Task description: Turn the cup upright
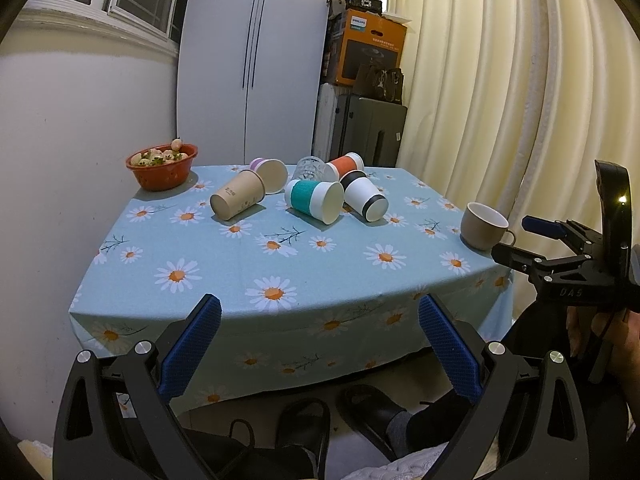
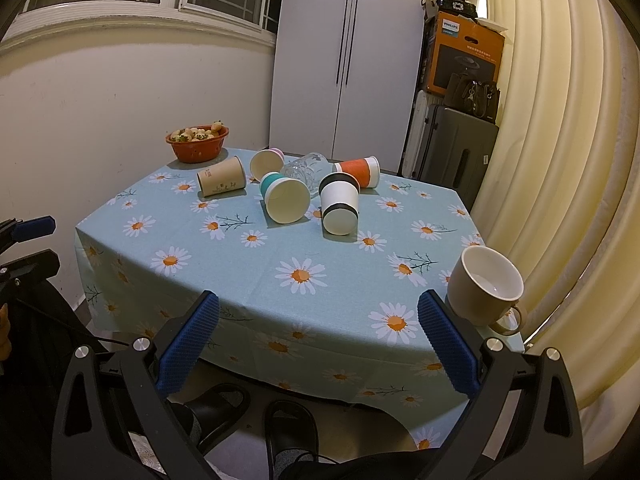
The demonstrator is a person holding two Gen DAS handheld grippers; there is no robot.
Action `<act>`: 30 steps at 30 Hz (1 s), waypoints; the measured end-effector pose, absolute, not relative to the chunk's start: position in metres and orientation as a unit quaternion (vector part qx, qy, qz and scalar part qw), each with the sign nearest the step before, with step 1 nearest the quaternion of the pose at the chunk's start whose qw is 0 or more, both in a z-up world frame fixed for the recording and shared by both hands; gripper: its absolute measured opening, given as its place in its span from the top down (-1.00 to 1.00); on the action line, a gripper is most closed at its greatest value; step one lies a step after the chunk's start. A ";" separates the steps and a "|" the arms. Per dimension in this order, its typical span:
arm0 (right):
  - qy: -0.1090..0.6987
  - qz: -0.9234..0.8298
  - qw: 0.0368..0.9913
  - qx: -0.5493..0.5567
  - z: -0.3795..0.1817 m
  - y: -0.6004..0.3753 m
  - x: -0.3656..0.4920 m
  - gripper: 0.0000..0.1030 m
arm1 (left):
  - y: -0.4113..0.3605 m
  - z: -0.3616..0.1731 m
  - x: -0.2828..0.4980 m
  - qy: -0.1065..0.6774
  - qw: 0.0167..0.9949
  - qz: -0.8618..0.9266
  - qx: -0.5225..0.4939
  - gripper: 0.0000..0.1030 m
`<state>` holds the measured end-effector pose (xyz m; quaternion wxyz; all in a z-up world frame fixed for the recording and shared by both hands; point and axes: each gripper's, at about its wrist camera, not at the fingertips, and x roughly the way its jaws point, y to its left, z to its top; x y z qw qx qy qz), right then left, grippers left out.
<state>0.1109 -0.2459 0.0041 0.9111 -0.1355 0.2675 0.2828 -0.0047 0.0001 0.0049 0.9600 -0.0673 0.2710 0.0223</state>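
Both claws were held apart and empty: your left gripper (image 1: 320, 344) sat at the bottom of its frame short of the table (image 1: 224, 280), and your right gripper (image 2: 318, 342) hung likewise at the near edge. The cups lay tipped in a cluster at the upper middle of each view: brown paper cup (image 2: 221, 182), teal cup (image 2: 285, 198), black-banded cup (image 2: 339, 207), orange cup (image 2: 357, 171), with a glass (image 2: 303, 169) behind them. The mug (image 2: 482, 290) at lower right stood upright already. You would have done well to take the nearest outlying cup first, closing across its body near the middle, then lifting clear before turning it, so its neighbours did not roll.
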 end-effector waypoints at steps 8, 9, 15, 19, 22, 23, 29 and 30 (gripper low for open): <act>0.265 0.283 0.912 -0.137 0.007 -0.245 0.110 -0.91 | 0.002 0.007 -0.007 0.267 0.961 0.023 -0.072 -0.88; 0.265 0.283 0.912 -0.137 0.007 -0.245 0.110 -0.91 | 0.001 0.007 -0.007 0.267 0.961 0.024 -0.072 -0.88; 0.254 0.282 0.913 -0.151 0.005 -0.241 0.101 -0.91 | 0.001 0.010 -0.007 0.261 0.962 0.034 -0.076 -0.88; 0.257 0.282 0.910 -0.161 0.004 -0.238 0.100 -0.90 | -0.001 0.008 -0.006 0.266 0.961 0.036 -0.072 -0.88; 0.265 0.286 0.907 -0.161 0.004 -0.237 0.102 -0.90 | 0.002 0.009 -0.005 0.265 0.960 0.041 -0.085 -0.88; 0.271 0.289 0.904 -0.160 0.004 -0.236 0.103 -0.90 | 0.002 0.009 -0.004 0.267 0.959 0.037 -0.088 -0.88; 0.329 0.319 0.879 -0.129 0.002 -0.225 0.132 -0.91 | 0.006 0.008 0.019 0.285 0.954 0.017 -0.095 -0.88; 0.339 0.320 0.875 -0.128 0.002 -0.221 0.137 -0.91 | 0.009 0.007 0.029 0.299 0.949 0.011 -0.097 -0.88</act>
